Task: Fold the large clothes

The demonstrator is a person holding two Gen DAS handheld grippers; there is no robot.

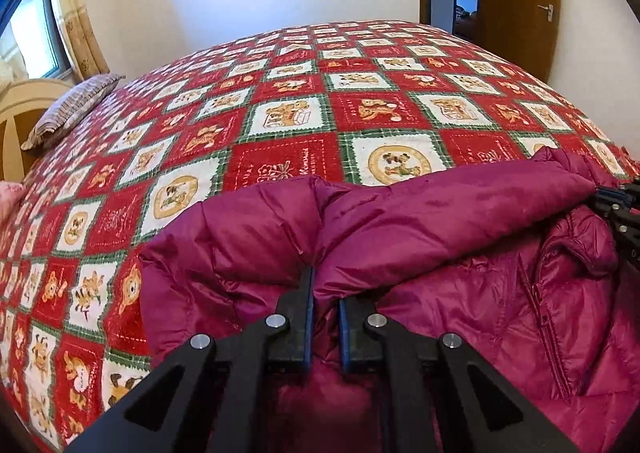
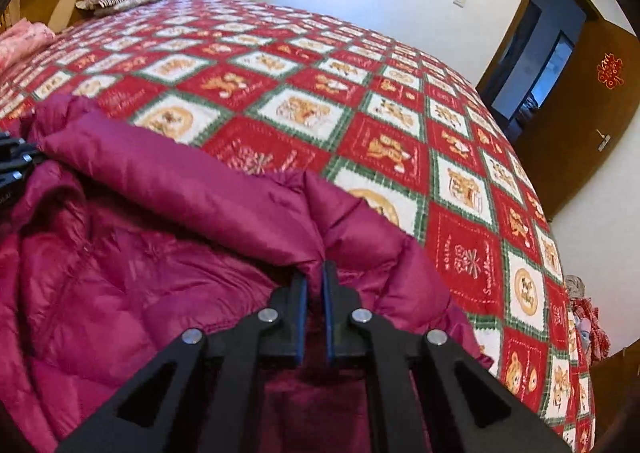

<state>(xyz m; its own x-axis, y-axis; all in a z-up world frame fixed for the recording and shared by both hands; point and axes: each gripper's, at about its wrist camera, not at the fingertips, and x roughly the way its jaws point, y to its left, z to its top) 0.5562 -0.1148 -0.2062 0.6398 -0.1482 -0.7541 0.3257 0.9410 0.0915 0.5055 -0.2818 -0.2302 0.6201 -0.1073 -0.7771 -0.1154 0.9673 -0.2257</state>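
Observation:
A magenta puffer jacket (image 1: 440,253) lies on a bed with a red, white and green patchwork cover (image 1: 280,113). My left gripper (image 1: 325,289) is shut on a pinched fold of the jacket's edge at its left side. My right gripper (image 2: 315,273) is shut on a fold of the same jacket (image 2: 140,273) edge at its right side. The edge runs taut between the two grippers. The jacket's zip (image 1: 540,317) faces up. The right gripper shows at the right edge of the left wrist view (image 1: 618,213), and the left gripper at the left edge of the right wrist view (image 2: 16,157).
A striped pillow (image 1: 76,109) lies at the head of the bed by a wooden headboard (image 1: 16,113). A pink pillow (image 2: 24,41) lies beside it. An open brown door (image 1: 516,1) stands at the far side. Clothes (image 2: 588,317) hang past the bed's right edge.

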